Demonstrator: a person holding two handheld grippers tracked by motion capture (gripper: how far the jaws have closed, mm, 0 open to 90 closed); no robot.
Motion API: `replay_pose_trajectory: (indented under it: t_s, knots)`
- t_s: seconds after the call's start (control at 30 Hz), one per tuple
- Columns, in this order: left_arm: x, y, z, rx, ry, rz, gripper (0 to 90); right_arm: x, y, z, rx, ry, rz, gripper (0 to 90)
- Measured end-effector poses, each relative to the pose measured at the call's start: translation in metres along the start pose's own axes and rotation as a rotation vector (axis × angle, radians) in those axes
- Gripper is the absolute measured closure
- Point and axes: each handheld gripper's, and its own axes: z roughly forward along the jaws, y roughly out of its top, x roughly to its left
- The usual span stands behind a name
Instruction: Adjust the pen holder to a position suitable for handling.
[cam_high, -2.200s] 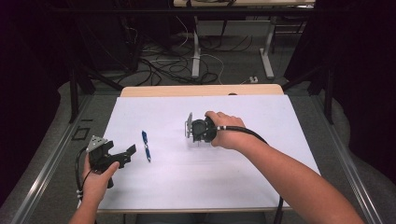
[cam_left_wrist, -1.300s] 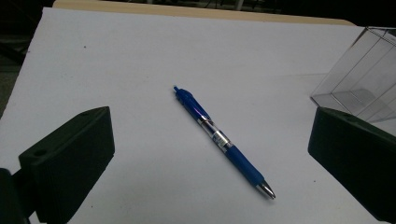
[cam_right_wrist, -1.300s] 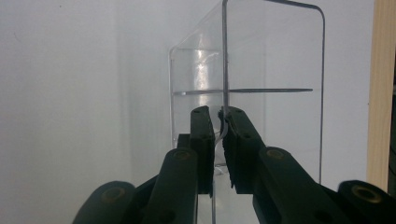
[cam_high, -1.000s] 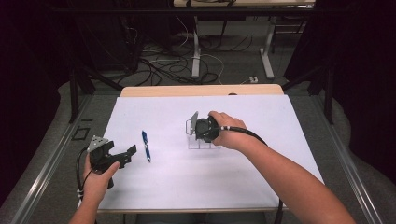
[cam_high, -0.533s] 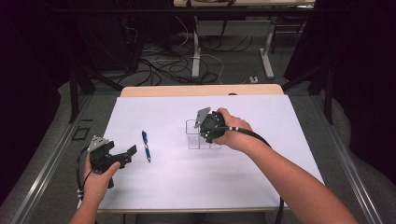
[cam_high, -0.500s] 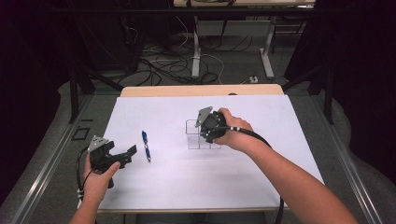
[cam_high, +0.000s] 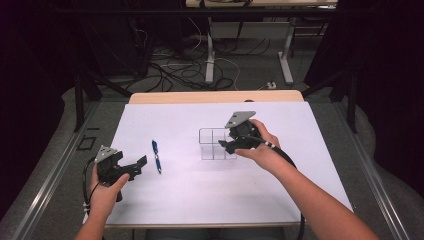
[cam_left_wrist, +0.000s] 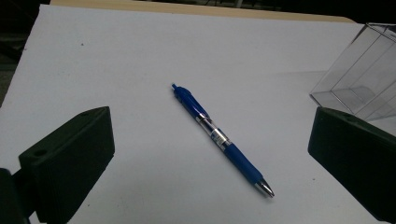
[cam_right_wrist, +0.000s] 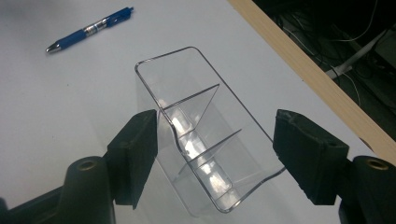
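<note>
Standing upright at mid-frame in the high view, the clear divided organizer (cam_high: 217, 144) is being released by the right gripper (cam_right_wrist: 215, 156), whose jaws have just been opening and should be drawn clear without tipping it, while the left gripper (cam_left_wrist: 205, 163) is being held wide open over the blue pen (cam_left_wrist: 219, 138).

In the middle of the picture we see a clear box (cam_high: 216, 144) standing on the white table (cam_high: 200, 200). Our right gripper (cam_high: 226, 145) sits at its right side; its jaws have just been opening. At the lower left, our left gripper (cam_high: 141, 161) points at a blue pen (cam_high: 156, 156) just beside it.
</note>
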Motion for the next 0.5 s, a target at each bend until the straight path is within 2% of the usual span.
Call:
replay_pose_trajectory:
  t_s: [0.13,0.27,0.37,0.43,0.5]
  knots:
    - [0.0,0.0,0.0,0.0,0.0,0.002,0.3,-0.002,-0.011,-0.005,-0.037,-0.02,0.088,16.7]
    - [0.0,0.0,0.0,0.0,-0.001,0.001,0.3,-0.004,-0.023,-0.011,-0.077,-0.034,0.183,13.6]
    - [0.0,0.0,0.0,0.001,-0.002,-0.001,0.3,-0.006,-0.033,-0.014,-0.082,-0.06,0.223,5.3]
    - [0.0,0.0,0.0,0.003,-0.003,-0.001,0.3,-0.006,-0.039,-0.015,-0.084,-0.05,0.259,0.9]
    - [-0.001,0.0,0.001,0.005,-0.004,-0.001,0.3,-0.007,-0.043,-0.015,-0.087,-0.055,0.269,0.0]
